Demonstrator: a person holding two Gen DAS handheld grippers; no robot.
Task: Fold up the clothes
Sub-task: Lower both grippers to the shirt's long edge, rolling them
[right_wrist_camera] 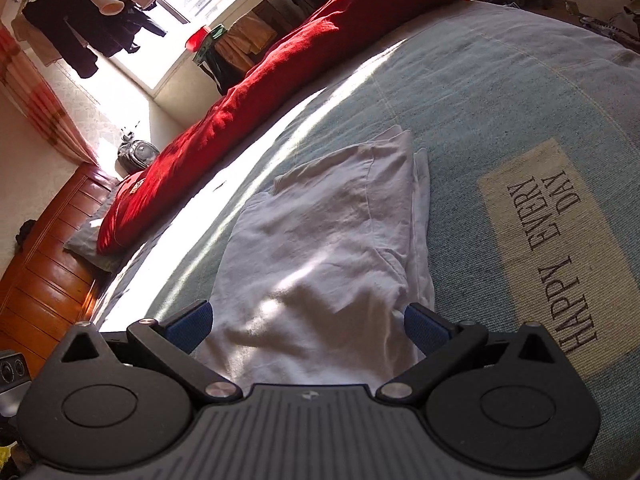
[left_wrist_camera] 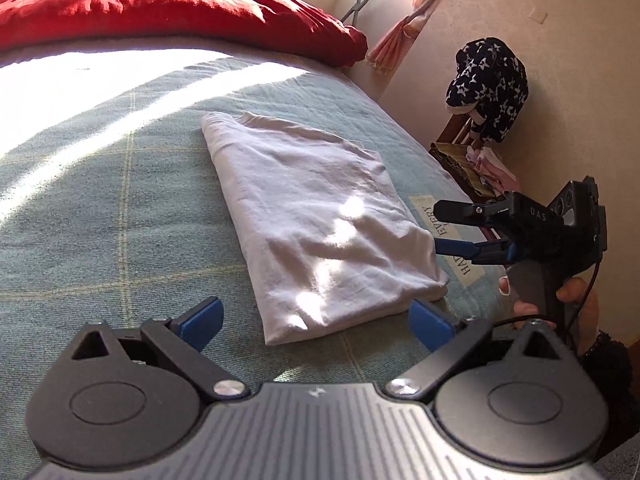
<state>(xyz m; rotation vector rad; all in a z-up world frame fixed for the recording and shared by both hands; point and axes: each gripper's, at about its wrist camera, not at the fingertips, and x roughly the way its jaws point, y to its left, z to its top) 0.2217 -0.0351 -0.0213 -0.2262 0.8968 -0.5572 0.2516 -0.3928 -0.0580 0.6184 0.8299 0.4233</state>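
A white garment (left_wrist_camera: 320, 220) lies folded into a rectangle on the green bedspread (left_wrist_camera: 100, 220). My left gripper (left_wrist_camera: 316, 320) is open and empty, just in front of the garment's near edge. My right gripper (left_wrist_camera: 444, 226) shows in the left wrist view, open, at the garment's right edge. In the right wrist view the right gripper (right_wrist_camera: 308, 326) is open and empty, its fingers standing either side of the garment's (right_wrist_camera: 328, 248) near end, just above it.
A red duvet (left_wrist_camera: 180, 12) lies along the far side of the bed. A "HAPPY EVERY DAY" patch (right_wrist_camera: 560, 248) is on the bedspread beside the garment. A chair with clothes (left_wrist_camera: 486, 88) stands by the wall. A wooden headboard (right_wrist_camera: 48, 256) is at the bed's end.
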